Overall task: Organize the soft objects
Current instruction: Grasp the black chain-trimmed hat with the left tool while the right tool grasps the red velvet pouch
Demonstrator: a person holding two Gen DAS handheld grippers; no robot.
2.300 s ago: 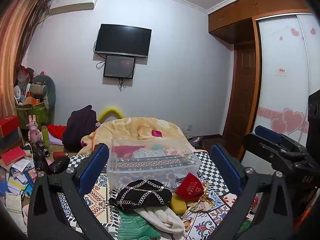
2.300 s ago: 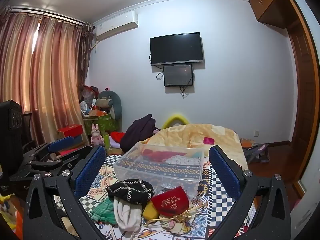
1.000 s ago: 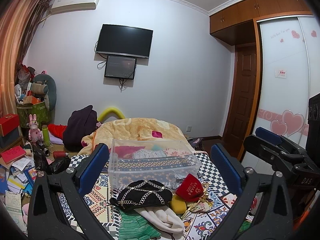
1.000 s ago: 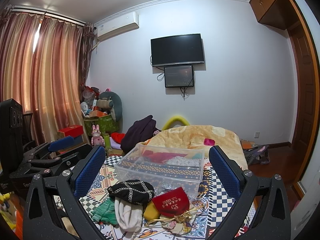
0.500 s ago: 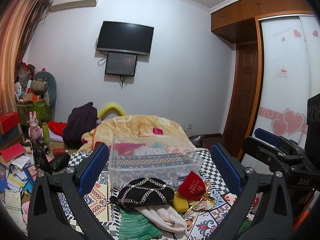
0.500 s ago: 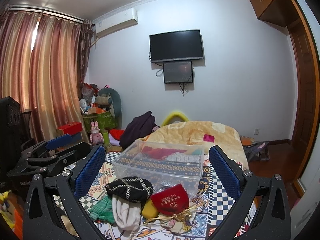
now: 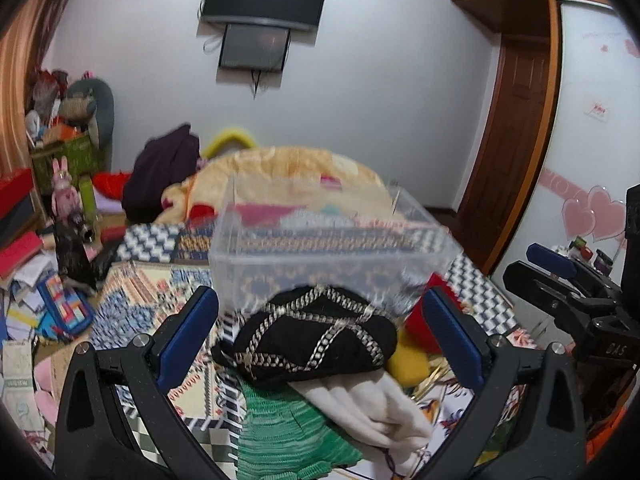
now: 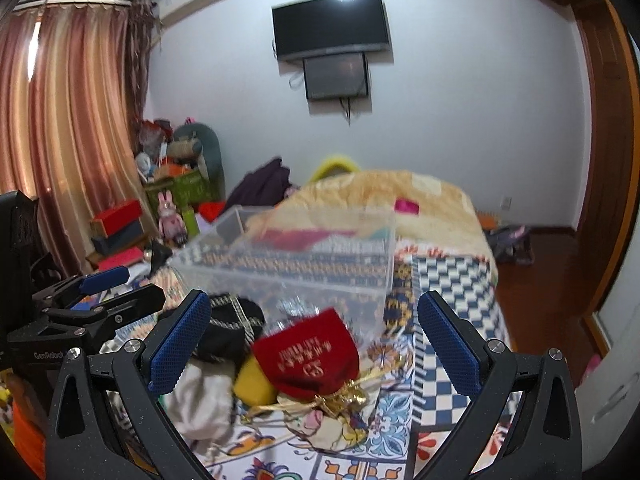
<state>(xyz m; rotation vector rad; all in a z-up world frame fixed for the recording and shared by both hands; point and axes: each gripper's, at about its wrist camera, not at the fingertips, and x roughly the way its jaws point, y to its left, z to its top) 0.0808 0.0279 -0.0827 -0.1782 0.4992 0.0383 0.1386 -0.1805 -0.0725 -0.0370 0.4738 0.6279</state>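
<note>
Diving in now, by the look of it. Both cameras sat level and far back half a second ago, and now they've tipped down and closed on the pile, so everything's bigger and a bit smeared with motion blur.

Biggest thing first: the patterned bedspread (image 7: 132, 292) carrying the whole mess. On it sits the clear plastic bin (image 7: 320, 248), which looks empty, and I'd guess that's where the soft stuff is meant to go. Pile's right in front of the bin, touching its near wall or nearly.

In the pile: a green knit piece (image 7: 288, 436) at the near edge, a cream cloth (image 7: 372, 404) beside it, and the black hat with silver trim (image 7: 312, 340) lying on top of both. To the right are the red pouch (image 8: 308, 356), a yellow sponge-looking thing (image 8: 254, 384) tucked against it, and some gold ribbon (image 8: 340, 396).

The left gripper (image 7: 320, 336) has its jaws spread wide either side of the black hat, not touching it yet. The right gripper (image 8: 314, 344) is likewise wide apart, framing the red pouch. Nothing's been picked up, so sorting hasn't really started; this looks like the approach for the first grabs.
</note>
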